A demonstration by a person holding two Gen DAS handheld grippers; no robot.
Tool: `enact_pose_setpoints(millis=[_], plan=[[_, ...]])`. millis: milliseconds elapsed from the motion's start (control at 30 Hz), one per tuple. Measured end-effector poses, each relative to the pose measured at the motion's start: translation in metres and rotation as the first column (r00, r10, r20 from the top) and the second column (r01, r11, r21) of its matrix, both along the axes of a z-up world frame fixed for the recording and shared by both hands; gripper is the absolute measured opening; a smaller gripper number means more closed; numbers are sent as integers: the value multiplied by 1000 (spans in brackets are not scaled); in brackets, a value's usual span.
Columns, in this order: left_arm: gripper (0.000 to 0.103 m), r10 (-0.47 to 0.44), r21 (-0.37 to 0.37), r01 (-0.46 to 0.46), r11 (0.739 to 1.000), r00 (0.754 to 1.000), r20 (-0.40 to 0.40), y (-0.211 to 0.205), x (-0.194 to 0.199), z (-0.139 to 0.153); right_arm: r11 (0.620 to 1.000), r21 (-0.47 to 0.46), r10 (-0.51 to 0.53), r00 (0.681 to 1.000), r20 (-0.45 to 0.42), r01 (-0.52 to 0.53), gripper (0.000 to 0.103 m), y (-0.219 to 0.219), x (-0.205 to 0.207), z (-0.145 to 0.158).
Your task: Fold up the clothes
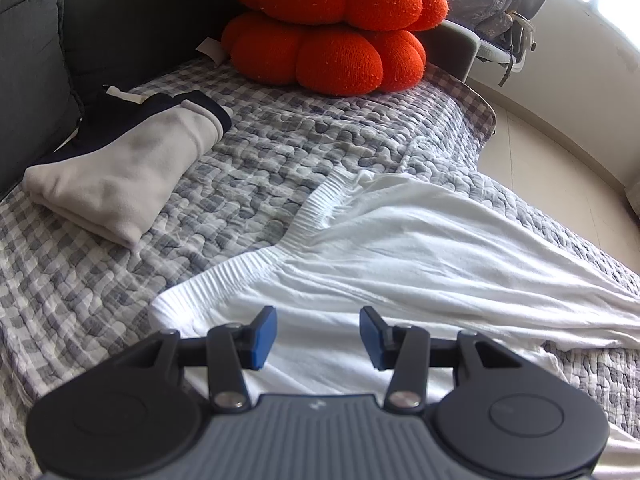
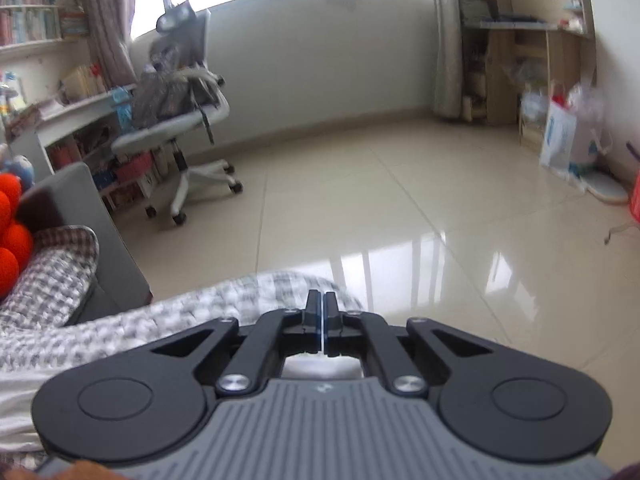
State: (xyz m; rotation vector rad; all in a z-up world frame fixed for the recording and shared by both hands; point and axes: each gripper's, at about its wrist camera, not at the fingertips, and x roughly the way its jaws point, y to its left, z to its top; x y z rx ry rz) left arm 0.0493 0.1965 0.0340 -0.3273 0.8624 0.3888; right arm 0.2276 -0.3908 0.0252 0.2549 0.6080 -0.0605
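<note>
White pants (image 1: 400,248) with a ribbed elastic waistband (image 1: 256,264) lie spread on the quilted bed. My left gripper (image 1: 318,336) hovers open just above the cloth near the waistband, with nothing between its blue pads (image 1: 266,338). In the right wrist view my right gripper (image 2: 322,320) is shut past the bed's edge. A thin white strip shows between its pads, and white cloth (image 2: 320,364) shows just behind them. More of the white cloth (image 2: 12,400) lies at the lower left.
A folded beige and navy garment (image 1: 116,172) lies at the left of the checked quilt (image 1: 280,152). Two orange cushions (image 1: 332,28) sit at the far end against a grey sofa back (image 1: 120,20). Beyond are the tiled floor (image 2: 400,200) and an office chair (image 2: 180,128).
</note>
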Motion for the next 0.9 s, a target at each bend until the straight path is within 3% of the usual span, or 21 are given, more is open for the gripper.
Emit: enact_pose_setpoints(millis=[200,267,300,433,500,533,567,667,900], plan=[[47,2,-8,-2,1000,1000,5,0,0,1,999,37,22,999,-25,-21,20,3,5,-13],[47,1,-9,-1,1000,1000,4,0,1,0,998,42,38,999,-23,-37,60,5,5,-16],[47,-2,-6,2,1000,1000,3,0,1,0,998,40,44,999,-13,-43,63,6,4,-14],[47,-10,0,10,1000,1000,0,-3,1,0,995,14,103,995,-18,-103,62,20,6,-14],[47,-13,0,13,1000,1000,1,-3,0,1,988,-57,144,988,-50,-146,45,34,8,-17],[47,-14,0,14,1000,1000,2,-3,0,1,980,-86,172,983,-64,-177,27,38,8,-18],[48,-13,-1,13,1000,1000,3,-3,0,1,972,-109,200,977,-70,-207,21,43,7,-19],[52,-11,-10,11,1000,1000,4,-2,0,1,951,-163,253,965,-74,-262,15,48,-1,-18],[53,-17,-25,17,1000,1000,5,-2,0,2,912,-205,333,934,-131,-354,16,45,-19,-22]])
